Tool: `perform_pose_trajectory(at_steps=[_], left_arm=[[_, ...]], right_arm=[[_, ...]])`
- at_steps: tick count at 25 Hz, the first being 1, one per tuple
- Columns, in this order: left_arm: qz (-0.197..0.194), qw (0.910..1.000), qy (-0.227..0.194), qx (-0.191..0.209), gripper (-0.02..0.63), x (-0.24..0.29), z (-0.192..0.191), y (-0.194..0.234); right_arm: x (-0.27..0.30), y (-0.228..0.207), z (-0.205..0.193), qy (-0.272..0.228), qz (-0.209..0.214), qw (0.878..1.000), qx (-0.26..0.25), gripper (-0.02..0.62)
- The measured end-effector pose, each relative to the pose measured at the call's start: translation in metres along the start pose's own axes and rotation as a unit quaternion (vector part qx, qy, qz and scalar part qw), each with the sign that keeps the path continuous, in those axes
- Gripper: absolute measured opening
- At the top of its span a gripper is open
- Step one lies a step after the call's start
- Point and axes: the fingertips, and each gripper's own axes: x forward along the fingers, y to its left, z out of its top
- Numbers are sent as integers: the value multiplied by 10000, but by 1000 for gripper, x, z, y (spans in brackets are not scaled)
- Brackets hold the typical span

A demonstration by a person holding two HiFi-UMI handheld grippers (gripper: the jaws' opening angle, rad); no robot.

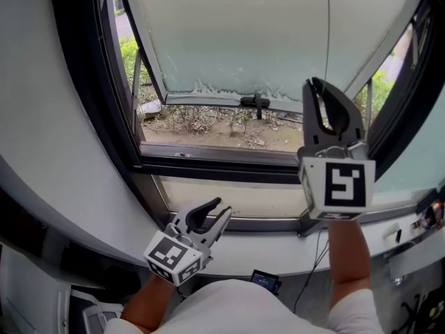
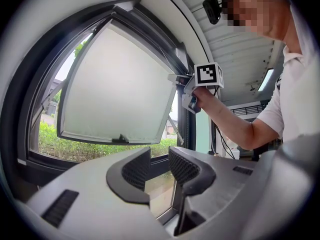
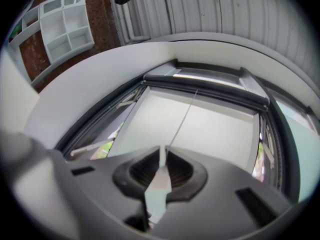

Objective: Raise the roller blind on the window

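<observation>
A white roller blind (image 1: 243, 33) covers the window, and its lower edge carries a small dark handle (image 1: 257, 103). A thin pull cord (image 1: 327, 26) hangs in front of the blind. My right gripper (image 1: 327, 99) is raised in front of the window's right side, pointing up. In the right gripper view its jaws (image 3: 162, 156) are shut on the cord (image 3: 186, 116), which runs up to the blind's top casing (image 3: 210, 81). My left gripper (image 1: 212, 211) is low by the sill. Its fingers stand apart with nothing between them (image 2: 159, 159).
A dark window frame (image 1: 208, 162) surrounds the opening, with dry ground and plants (image 1: 222, 124) outside. A white sill (image 1: 278, 252) runs below, with a dark cable (image 1: 316, 256) hanging over it and a small device (image 1: 265, 280) beneath. A white shelf unit (image 3: 65, 26) hangs on a brick wall.
</observation>
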Motion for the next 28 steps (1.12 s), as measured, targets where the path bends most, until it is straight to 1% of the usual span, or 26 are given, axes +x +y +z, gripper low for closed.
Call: perform_pose_trajectory(at_steps=[5, 12, 18, 28], left_arm=[[-30, 10000, -21, -6, 129, 2, 2, 0], [-92, 10000, -15, 4, 129, 6, 1, -1], [-88, 10000, -14, 10, 129, 5, 1, 1], [-144, 9999, -26, 50, 129, 5, 3, 0]], right_arm=[[1, -5, 8, -70, -35, 10000, -42, 37], [2, -6, 8, -77, -46, 9999, -131, 37], [-1, -8, 17, -275, -183, 9989, -335, 37], [-3, -11, 15, -116, -322, 9982, -489, 37]])
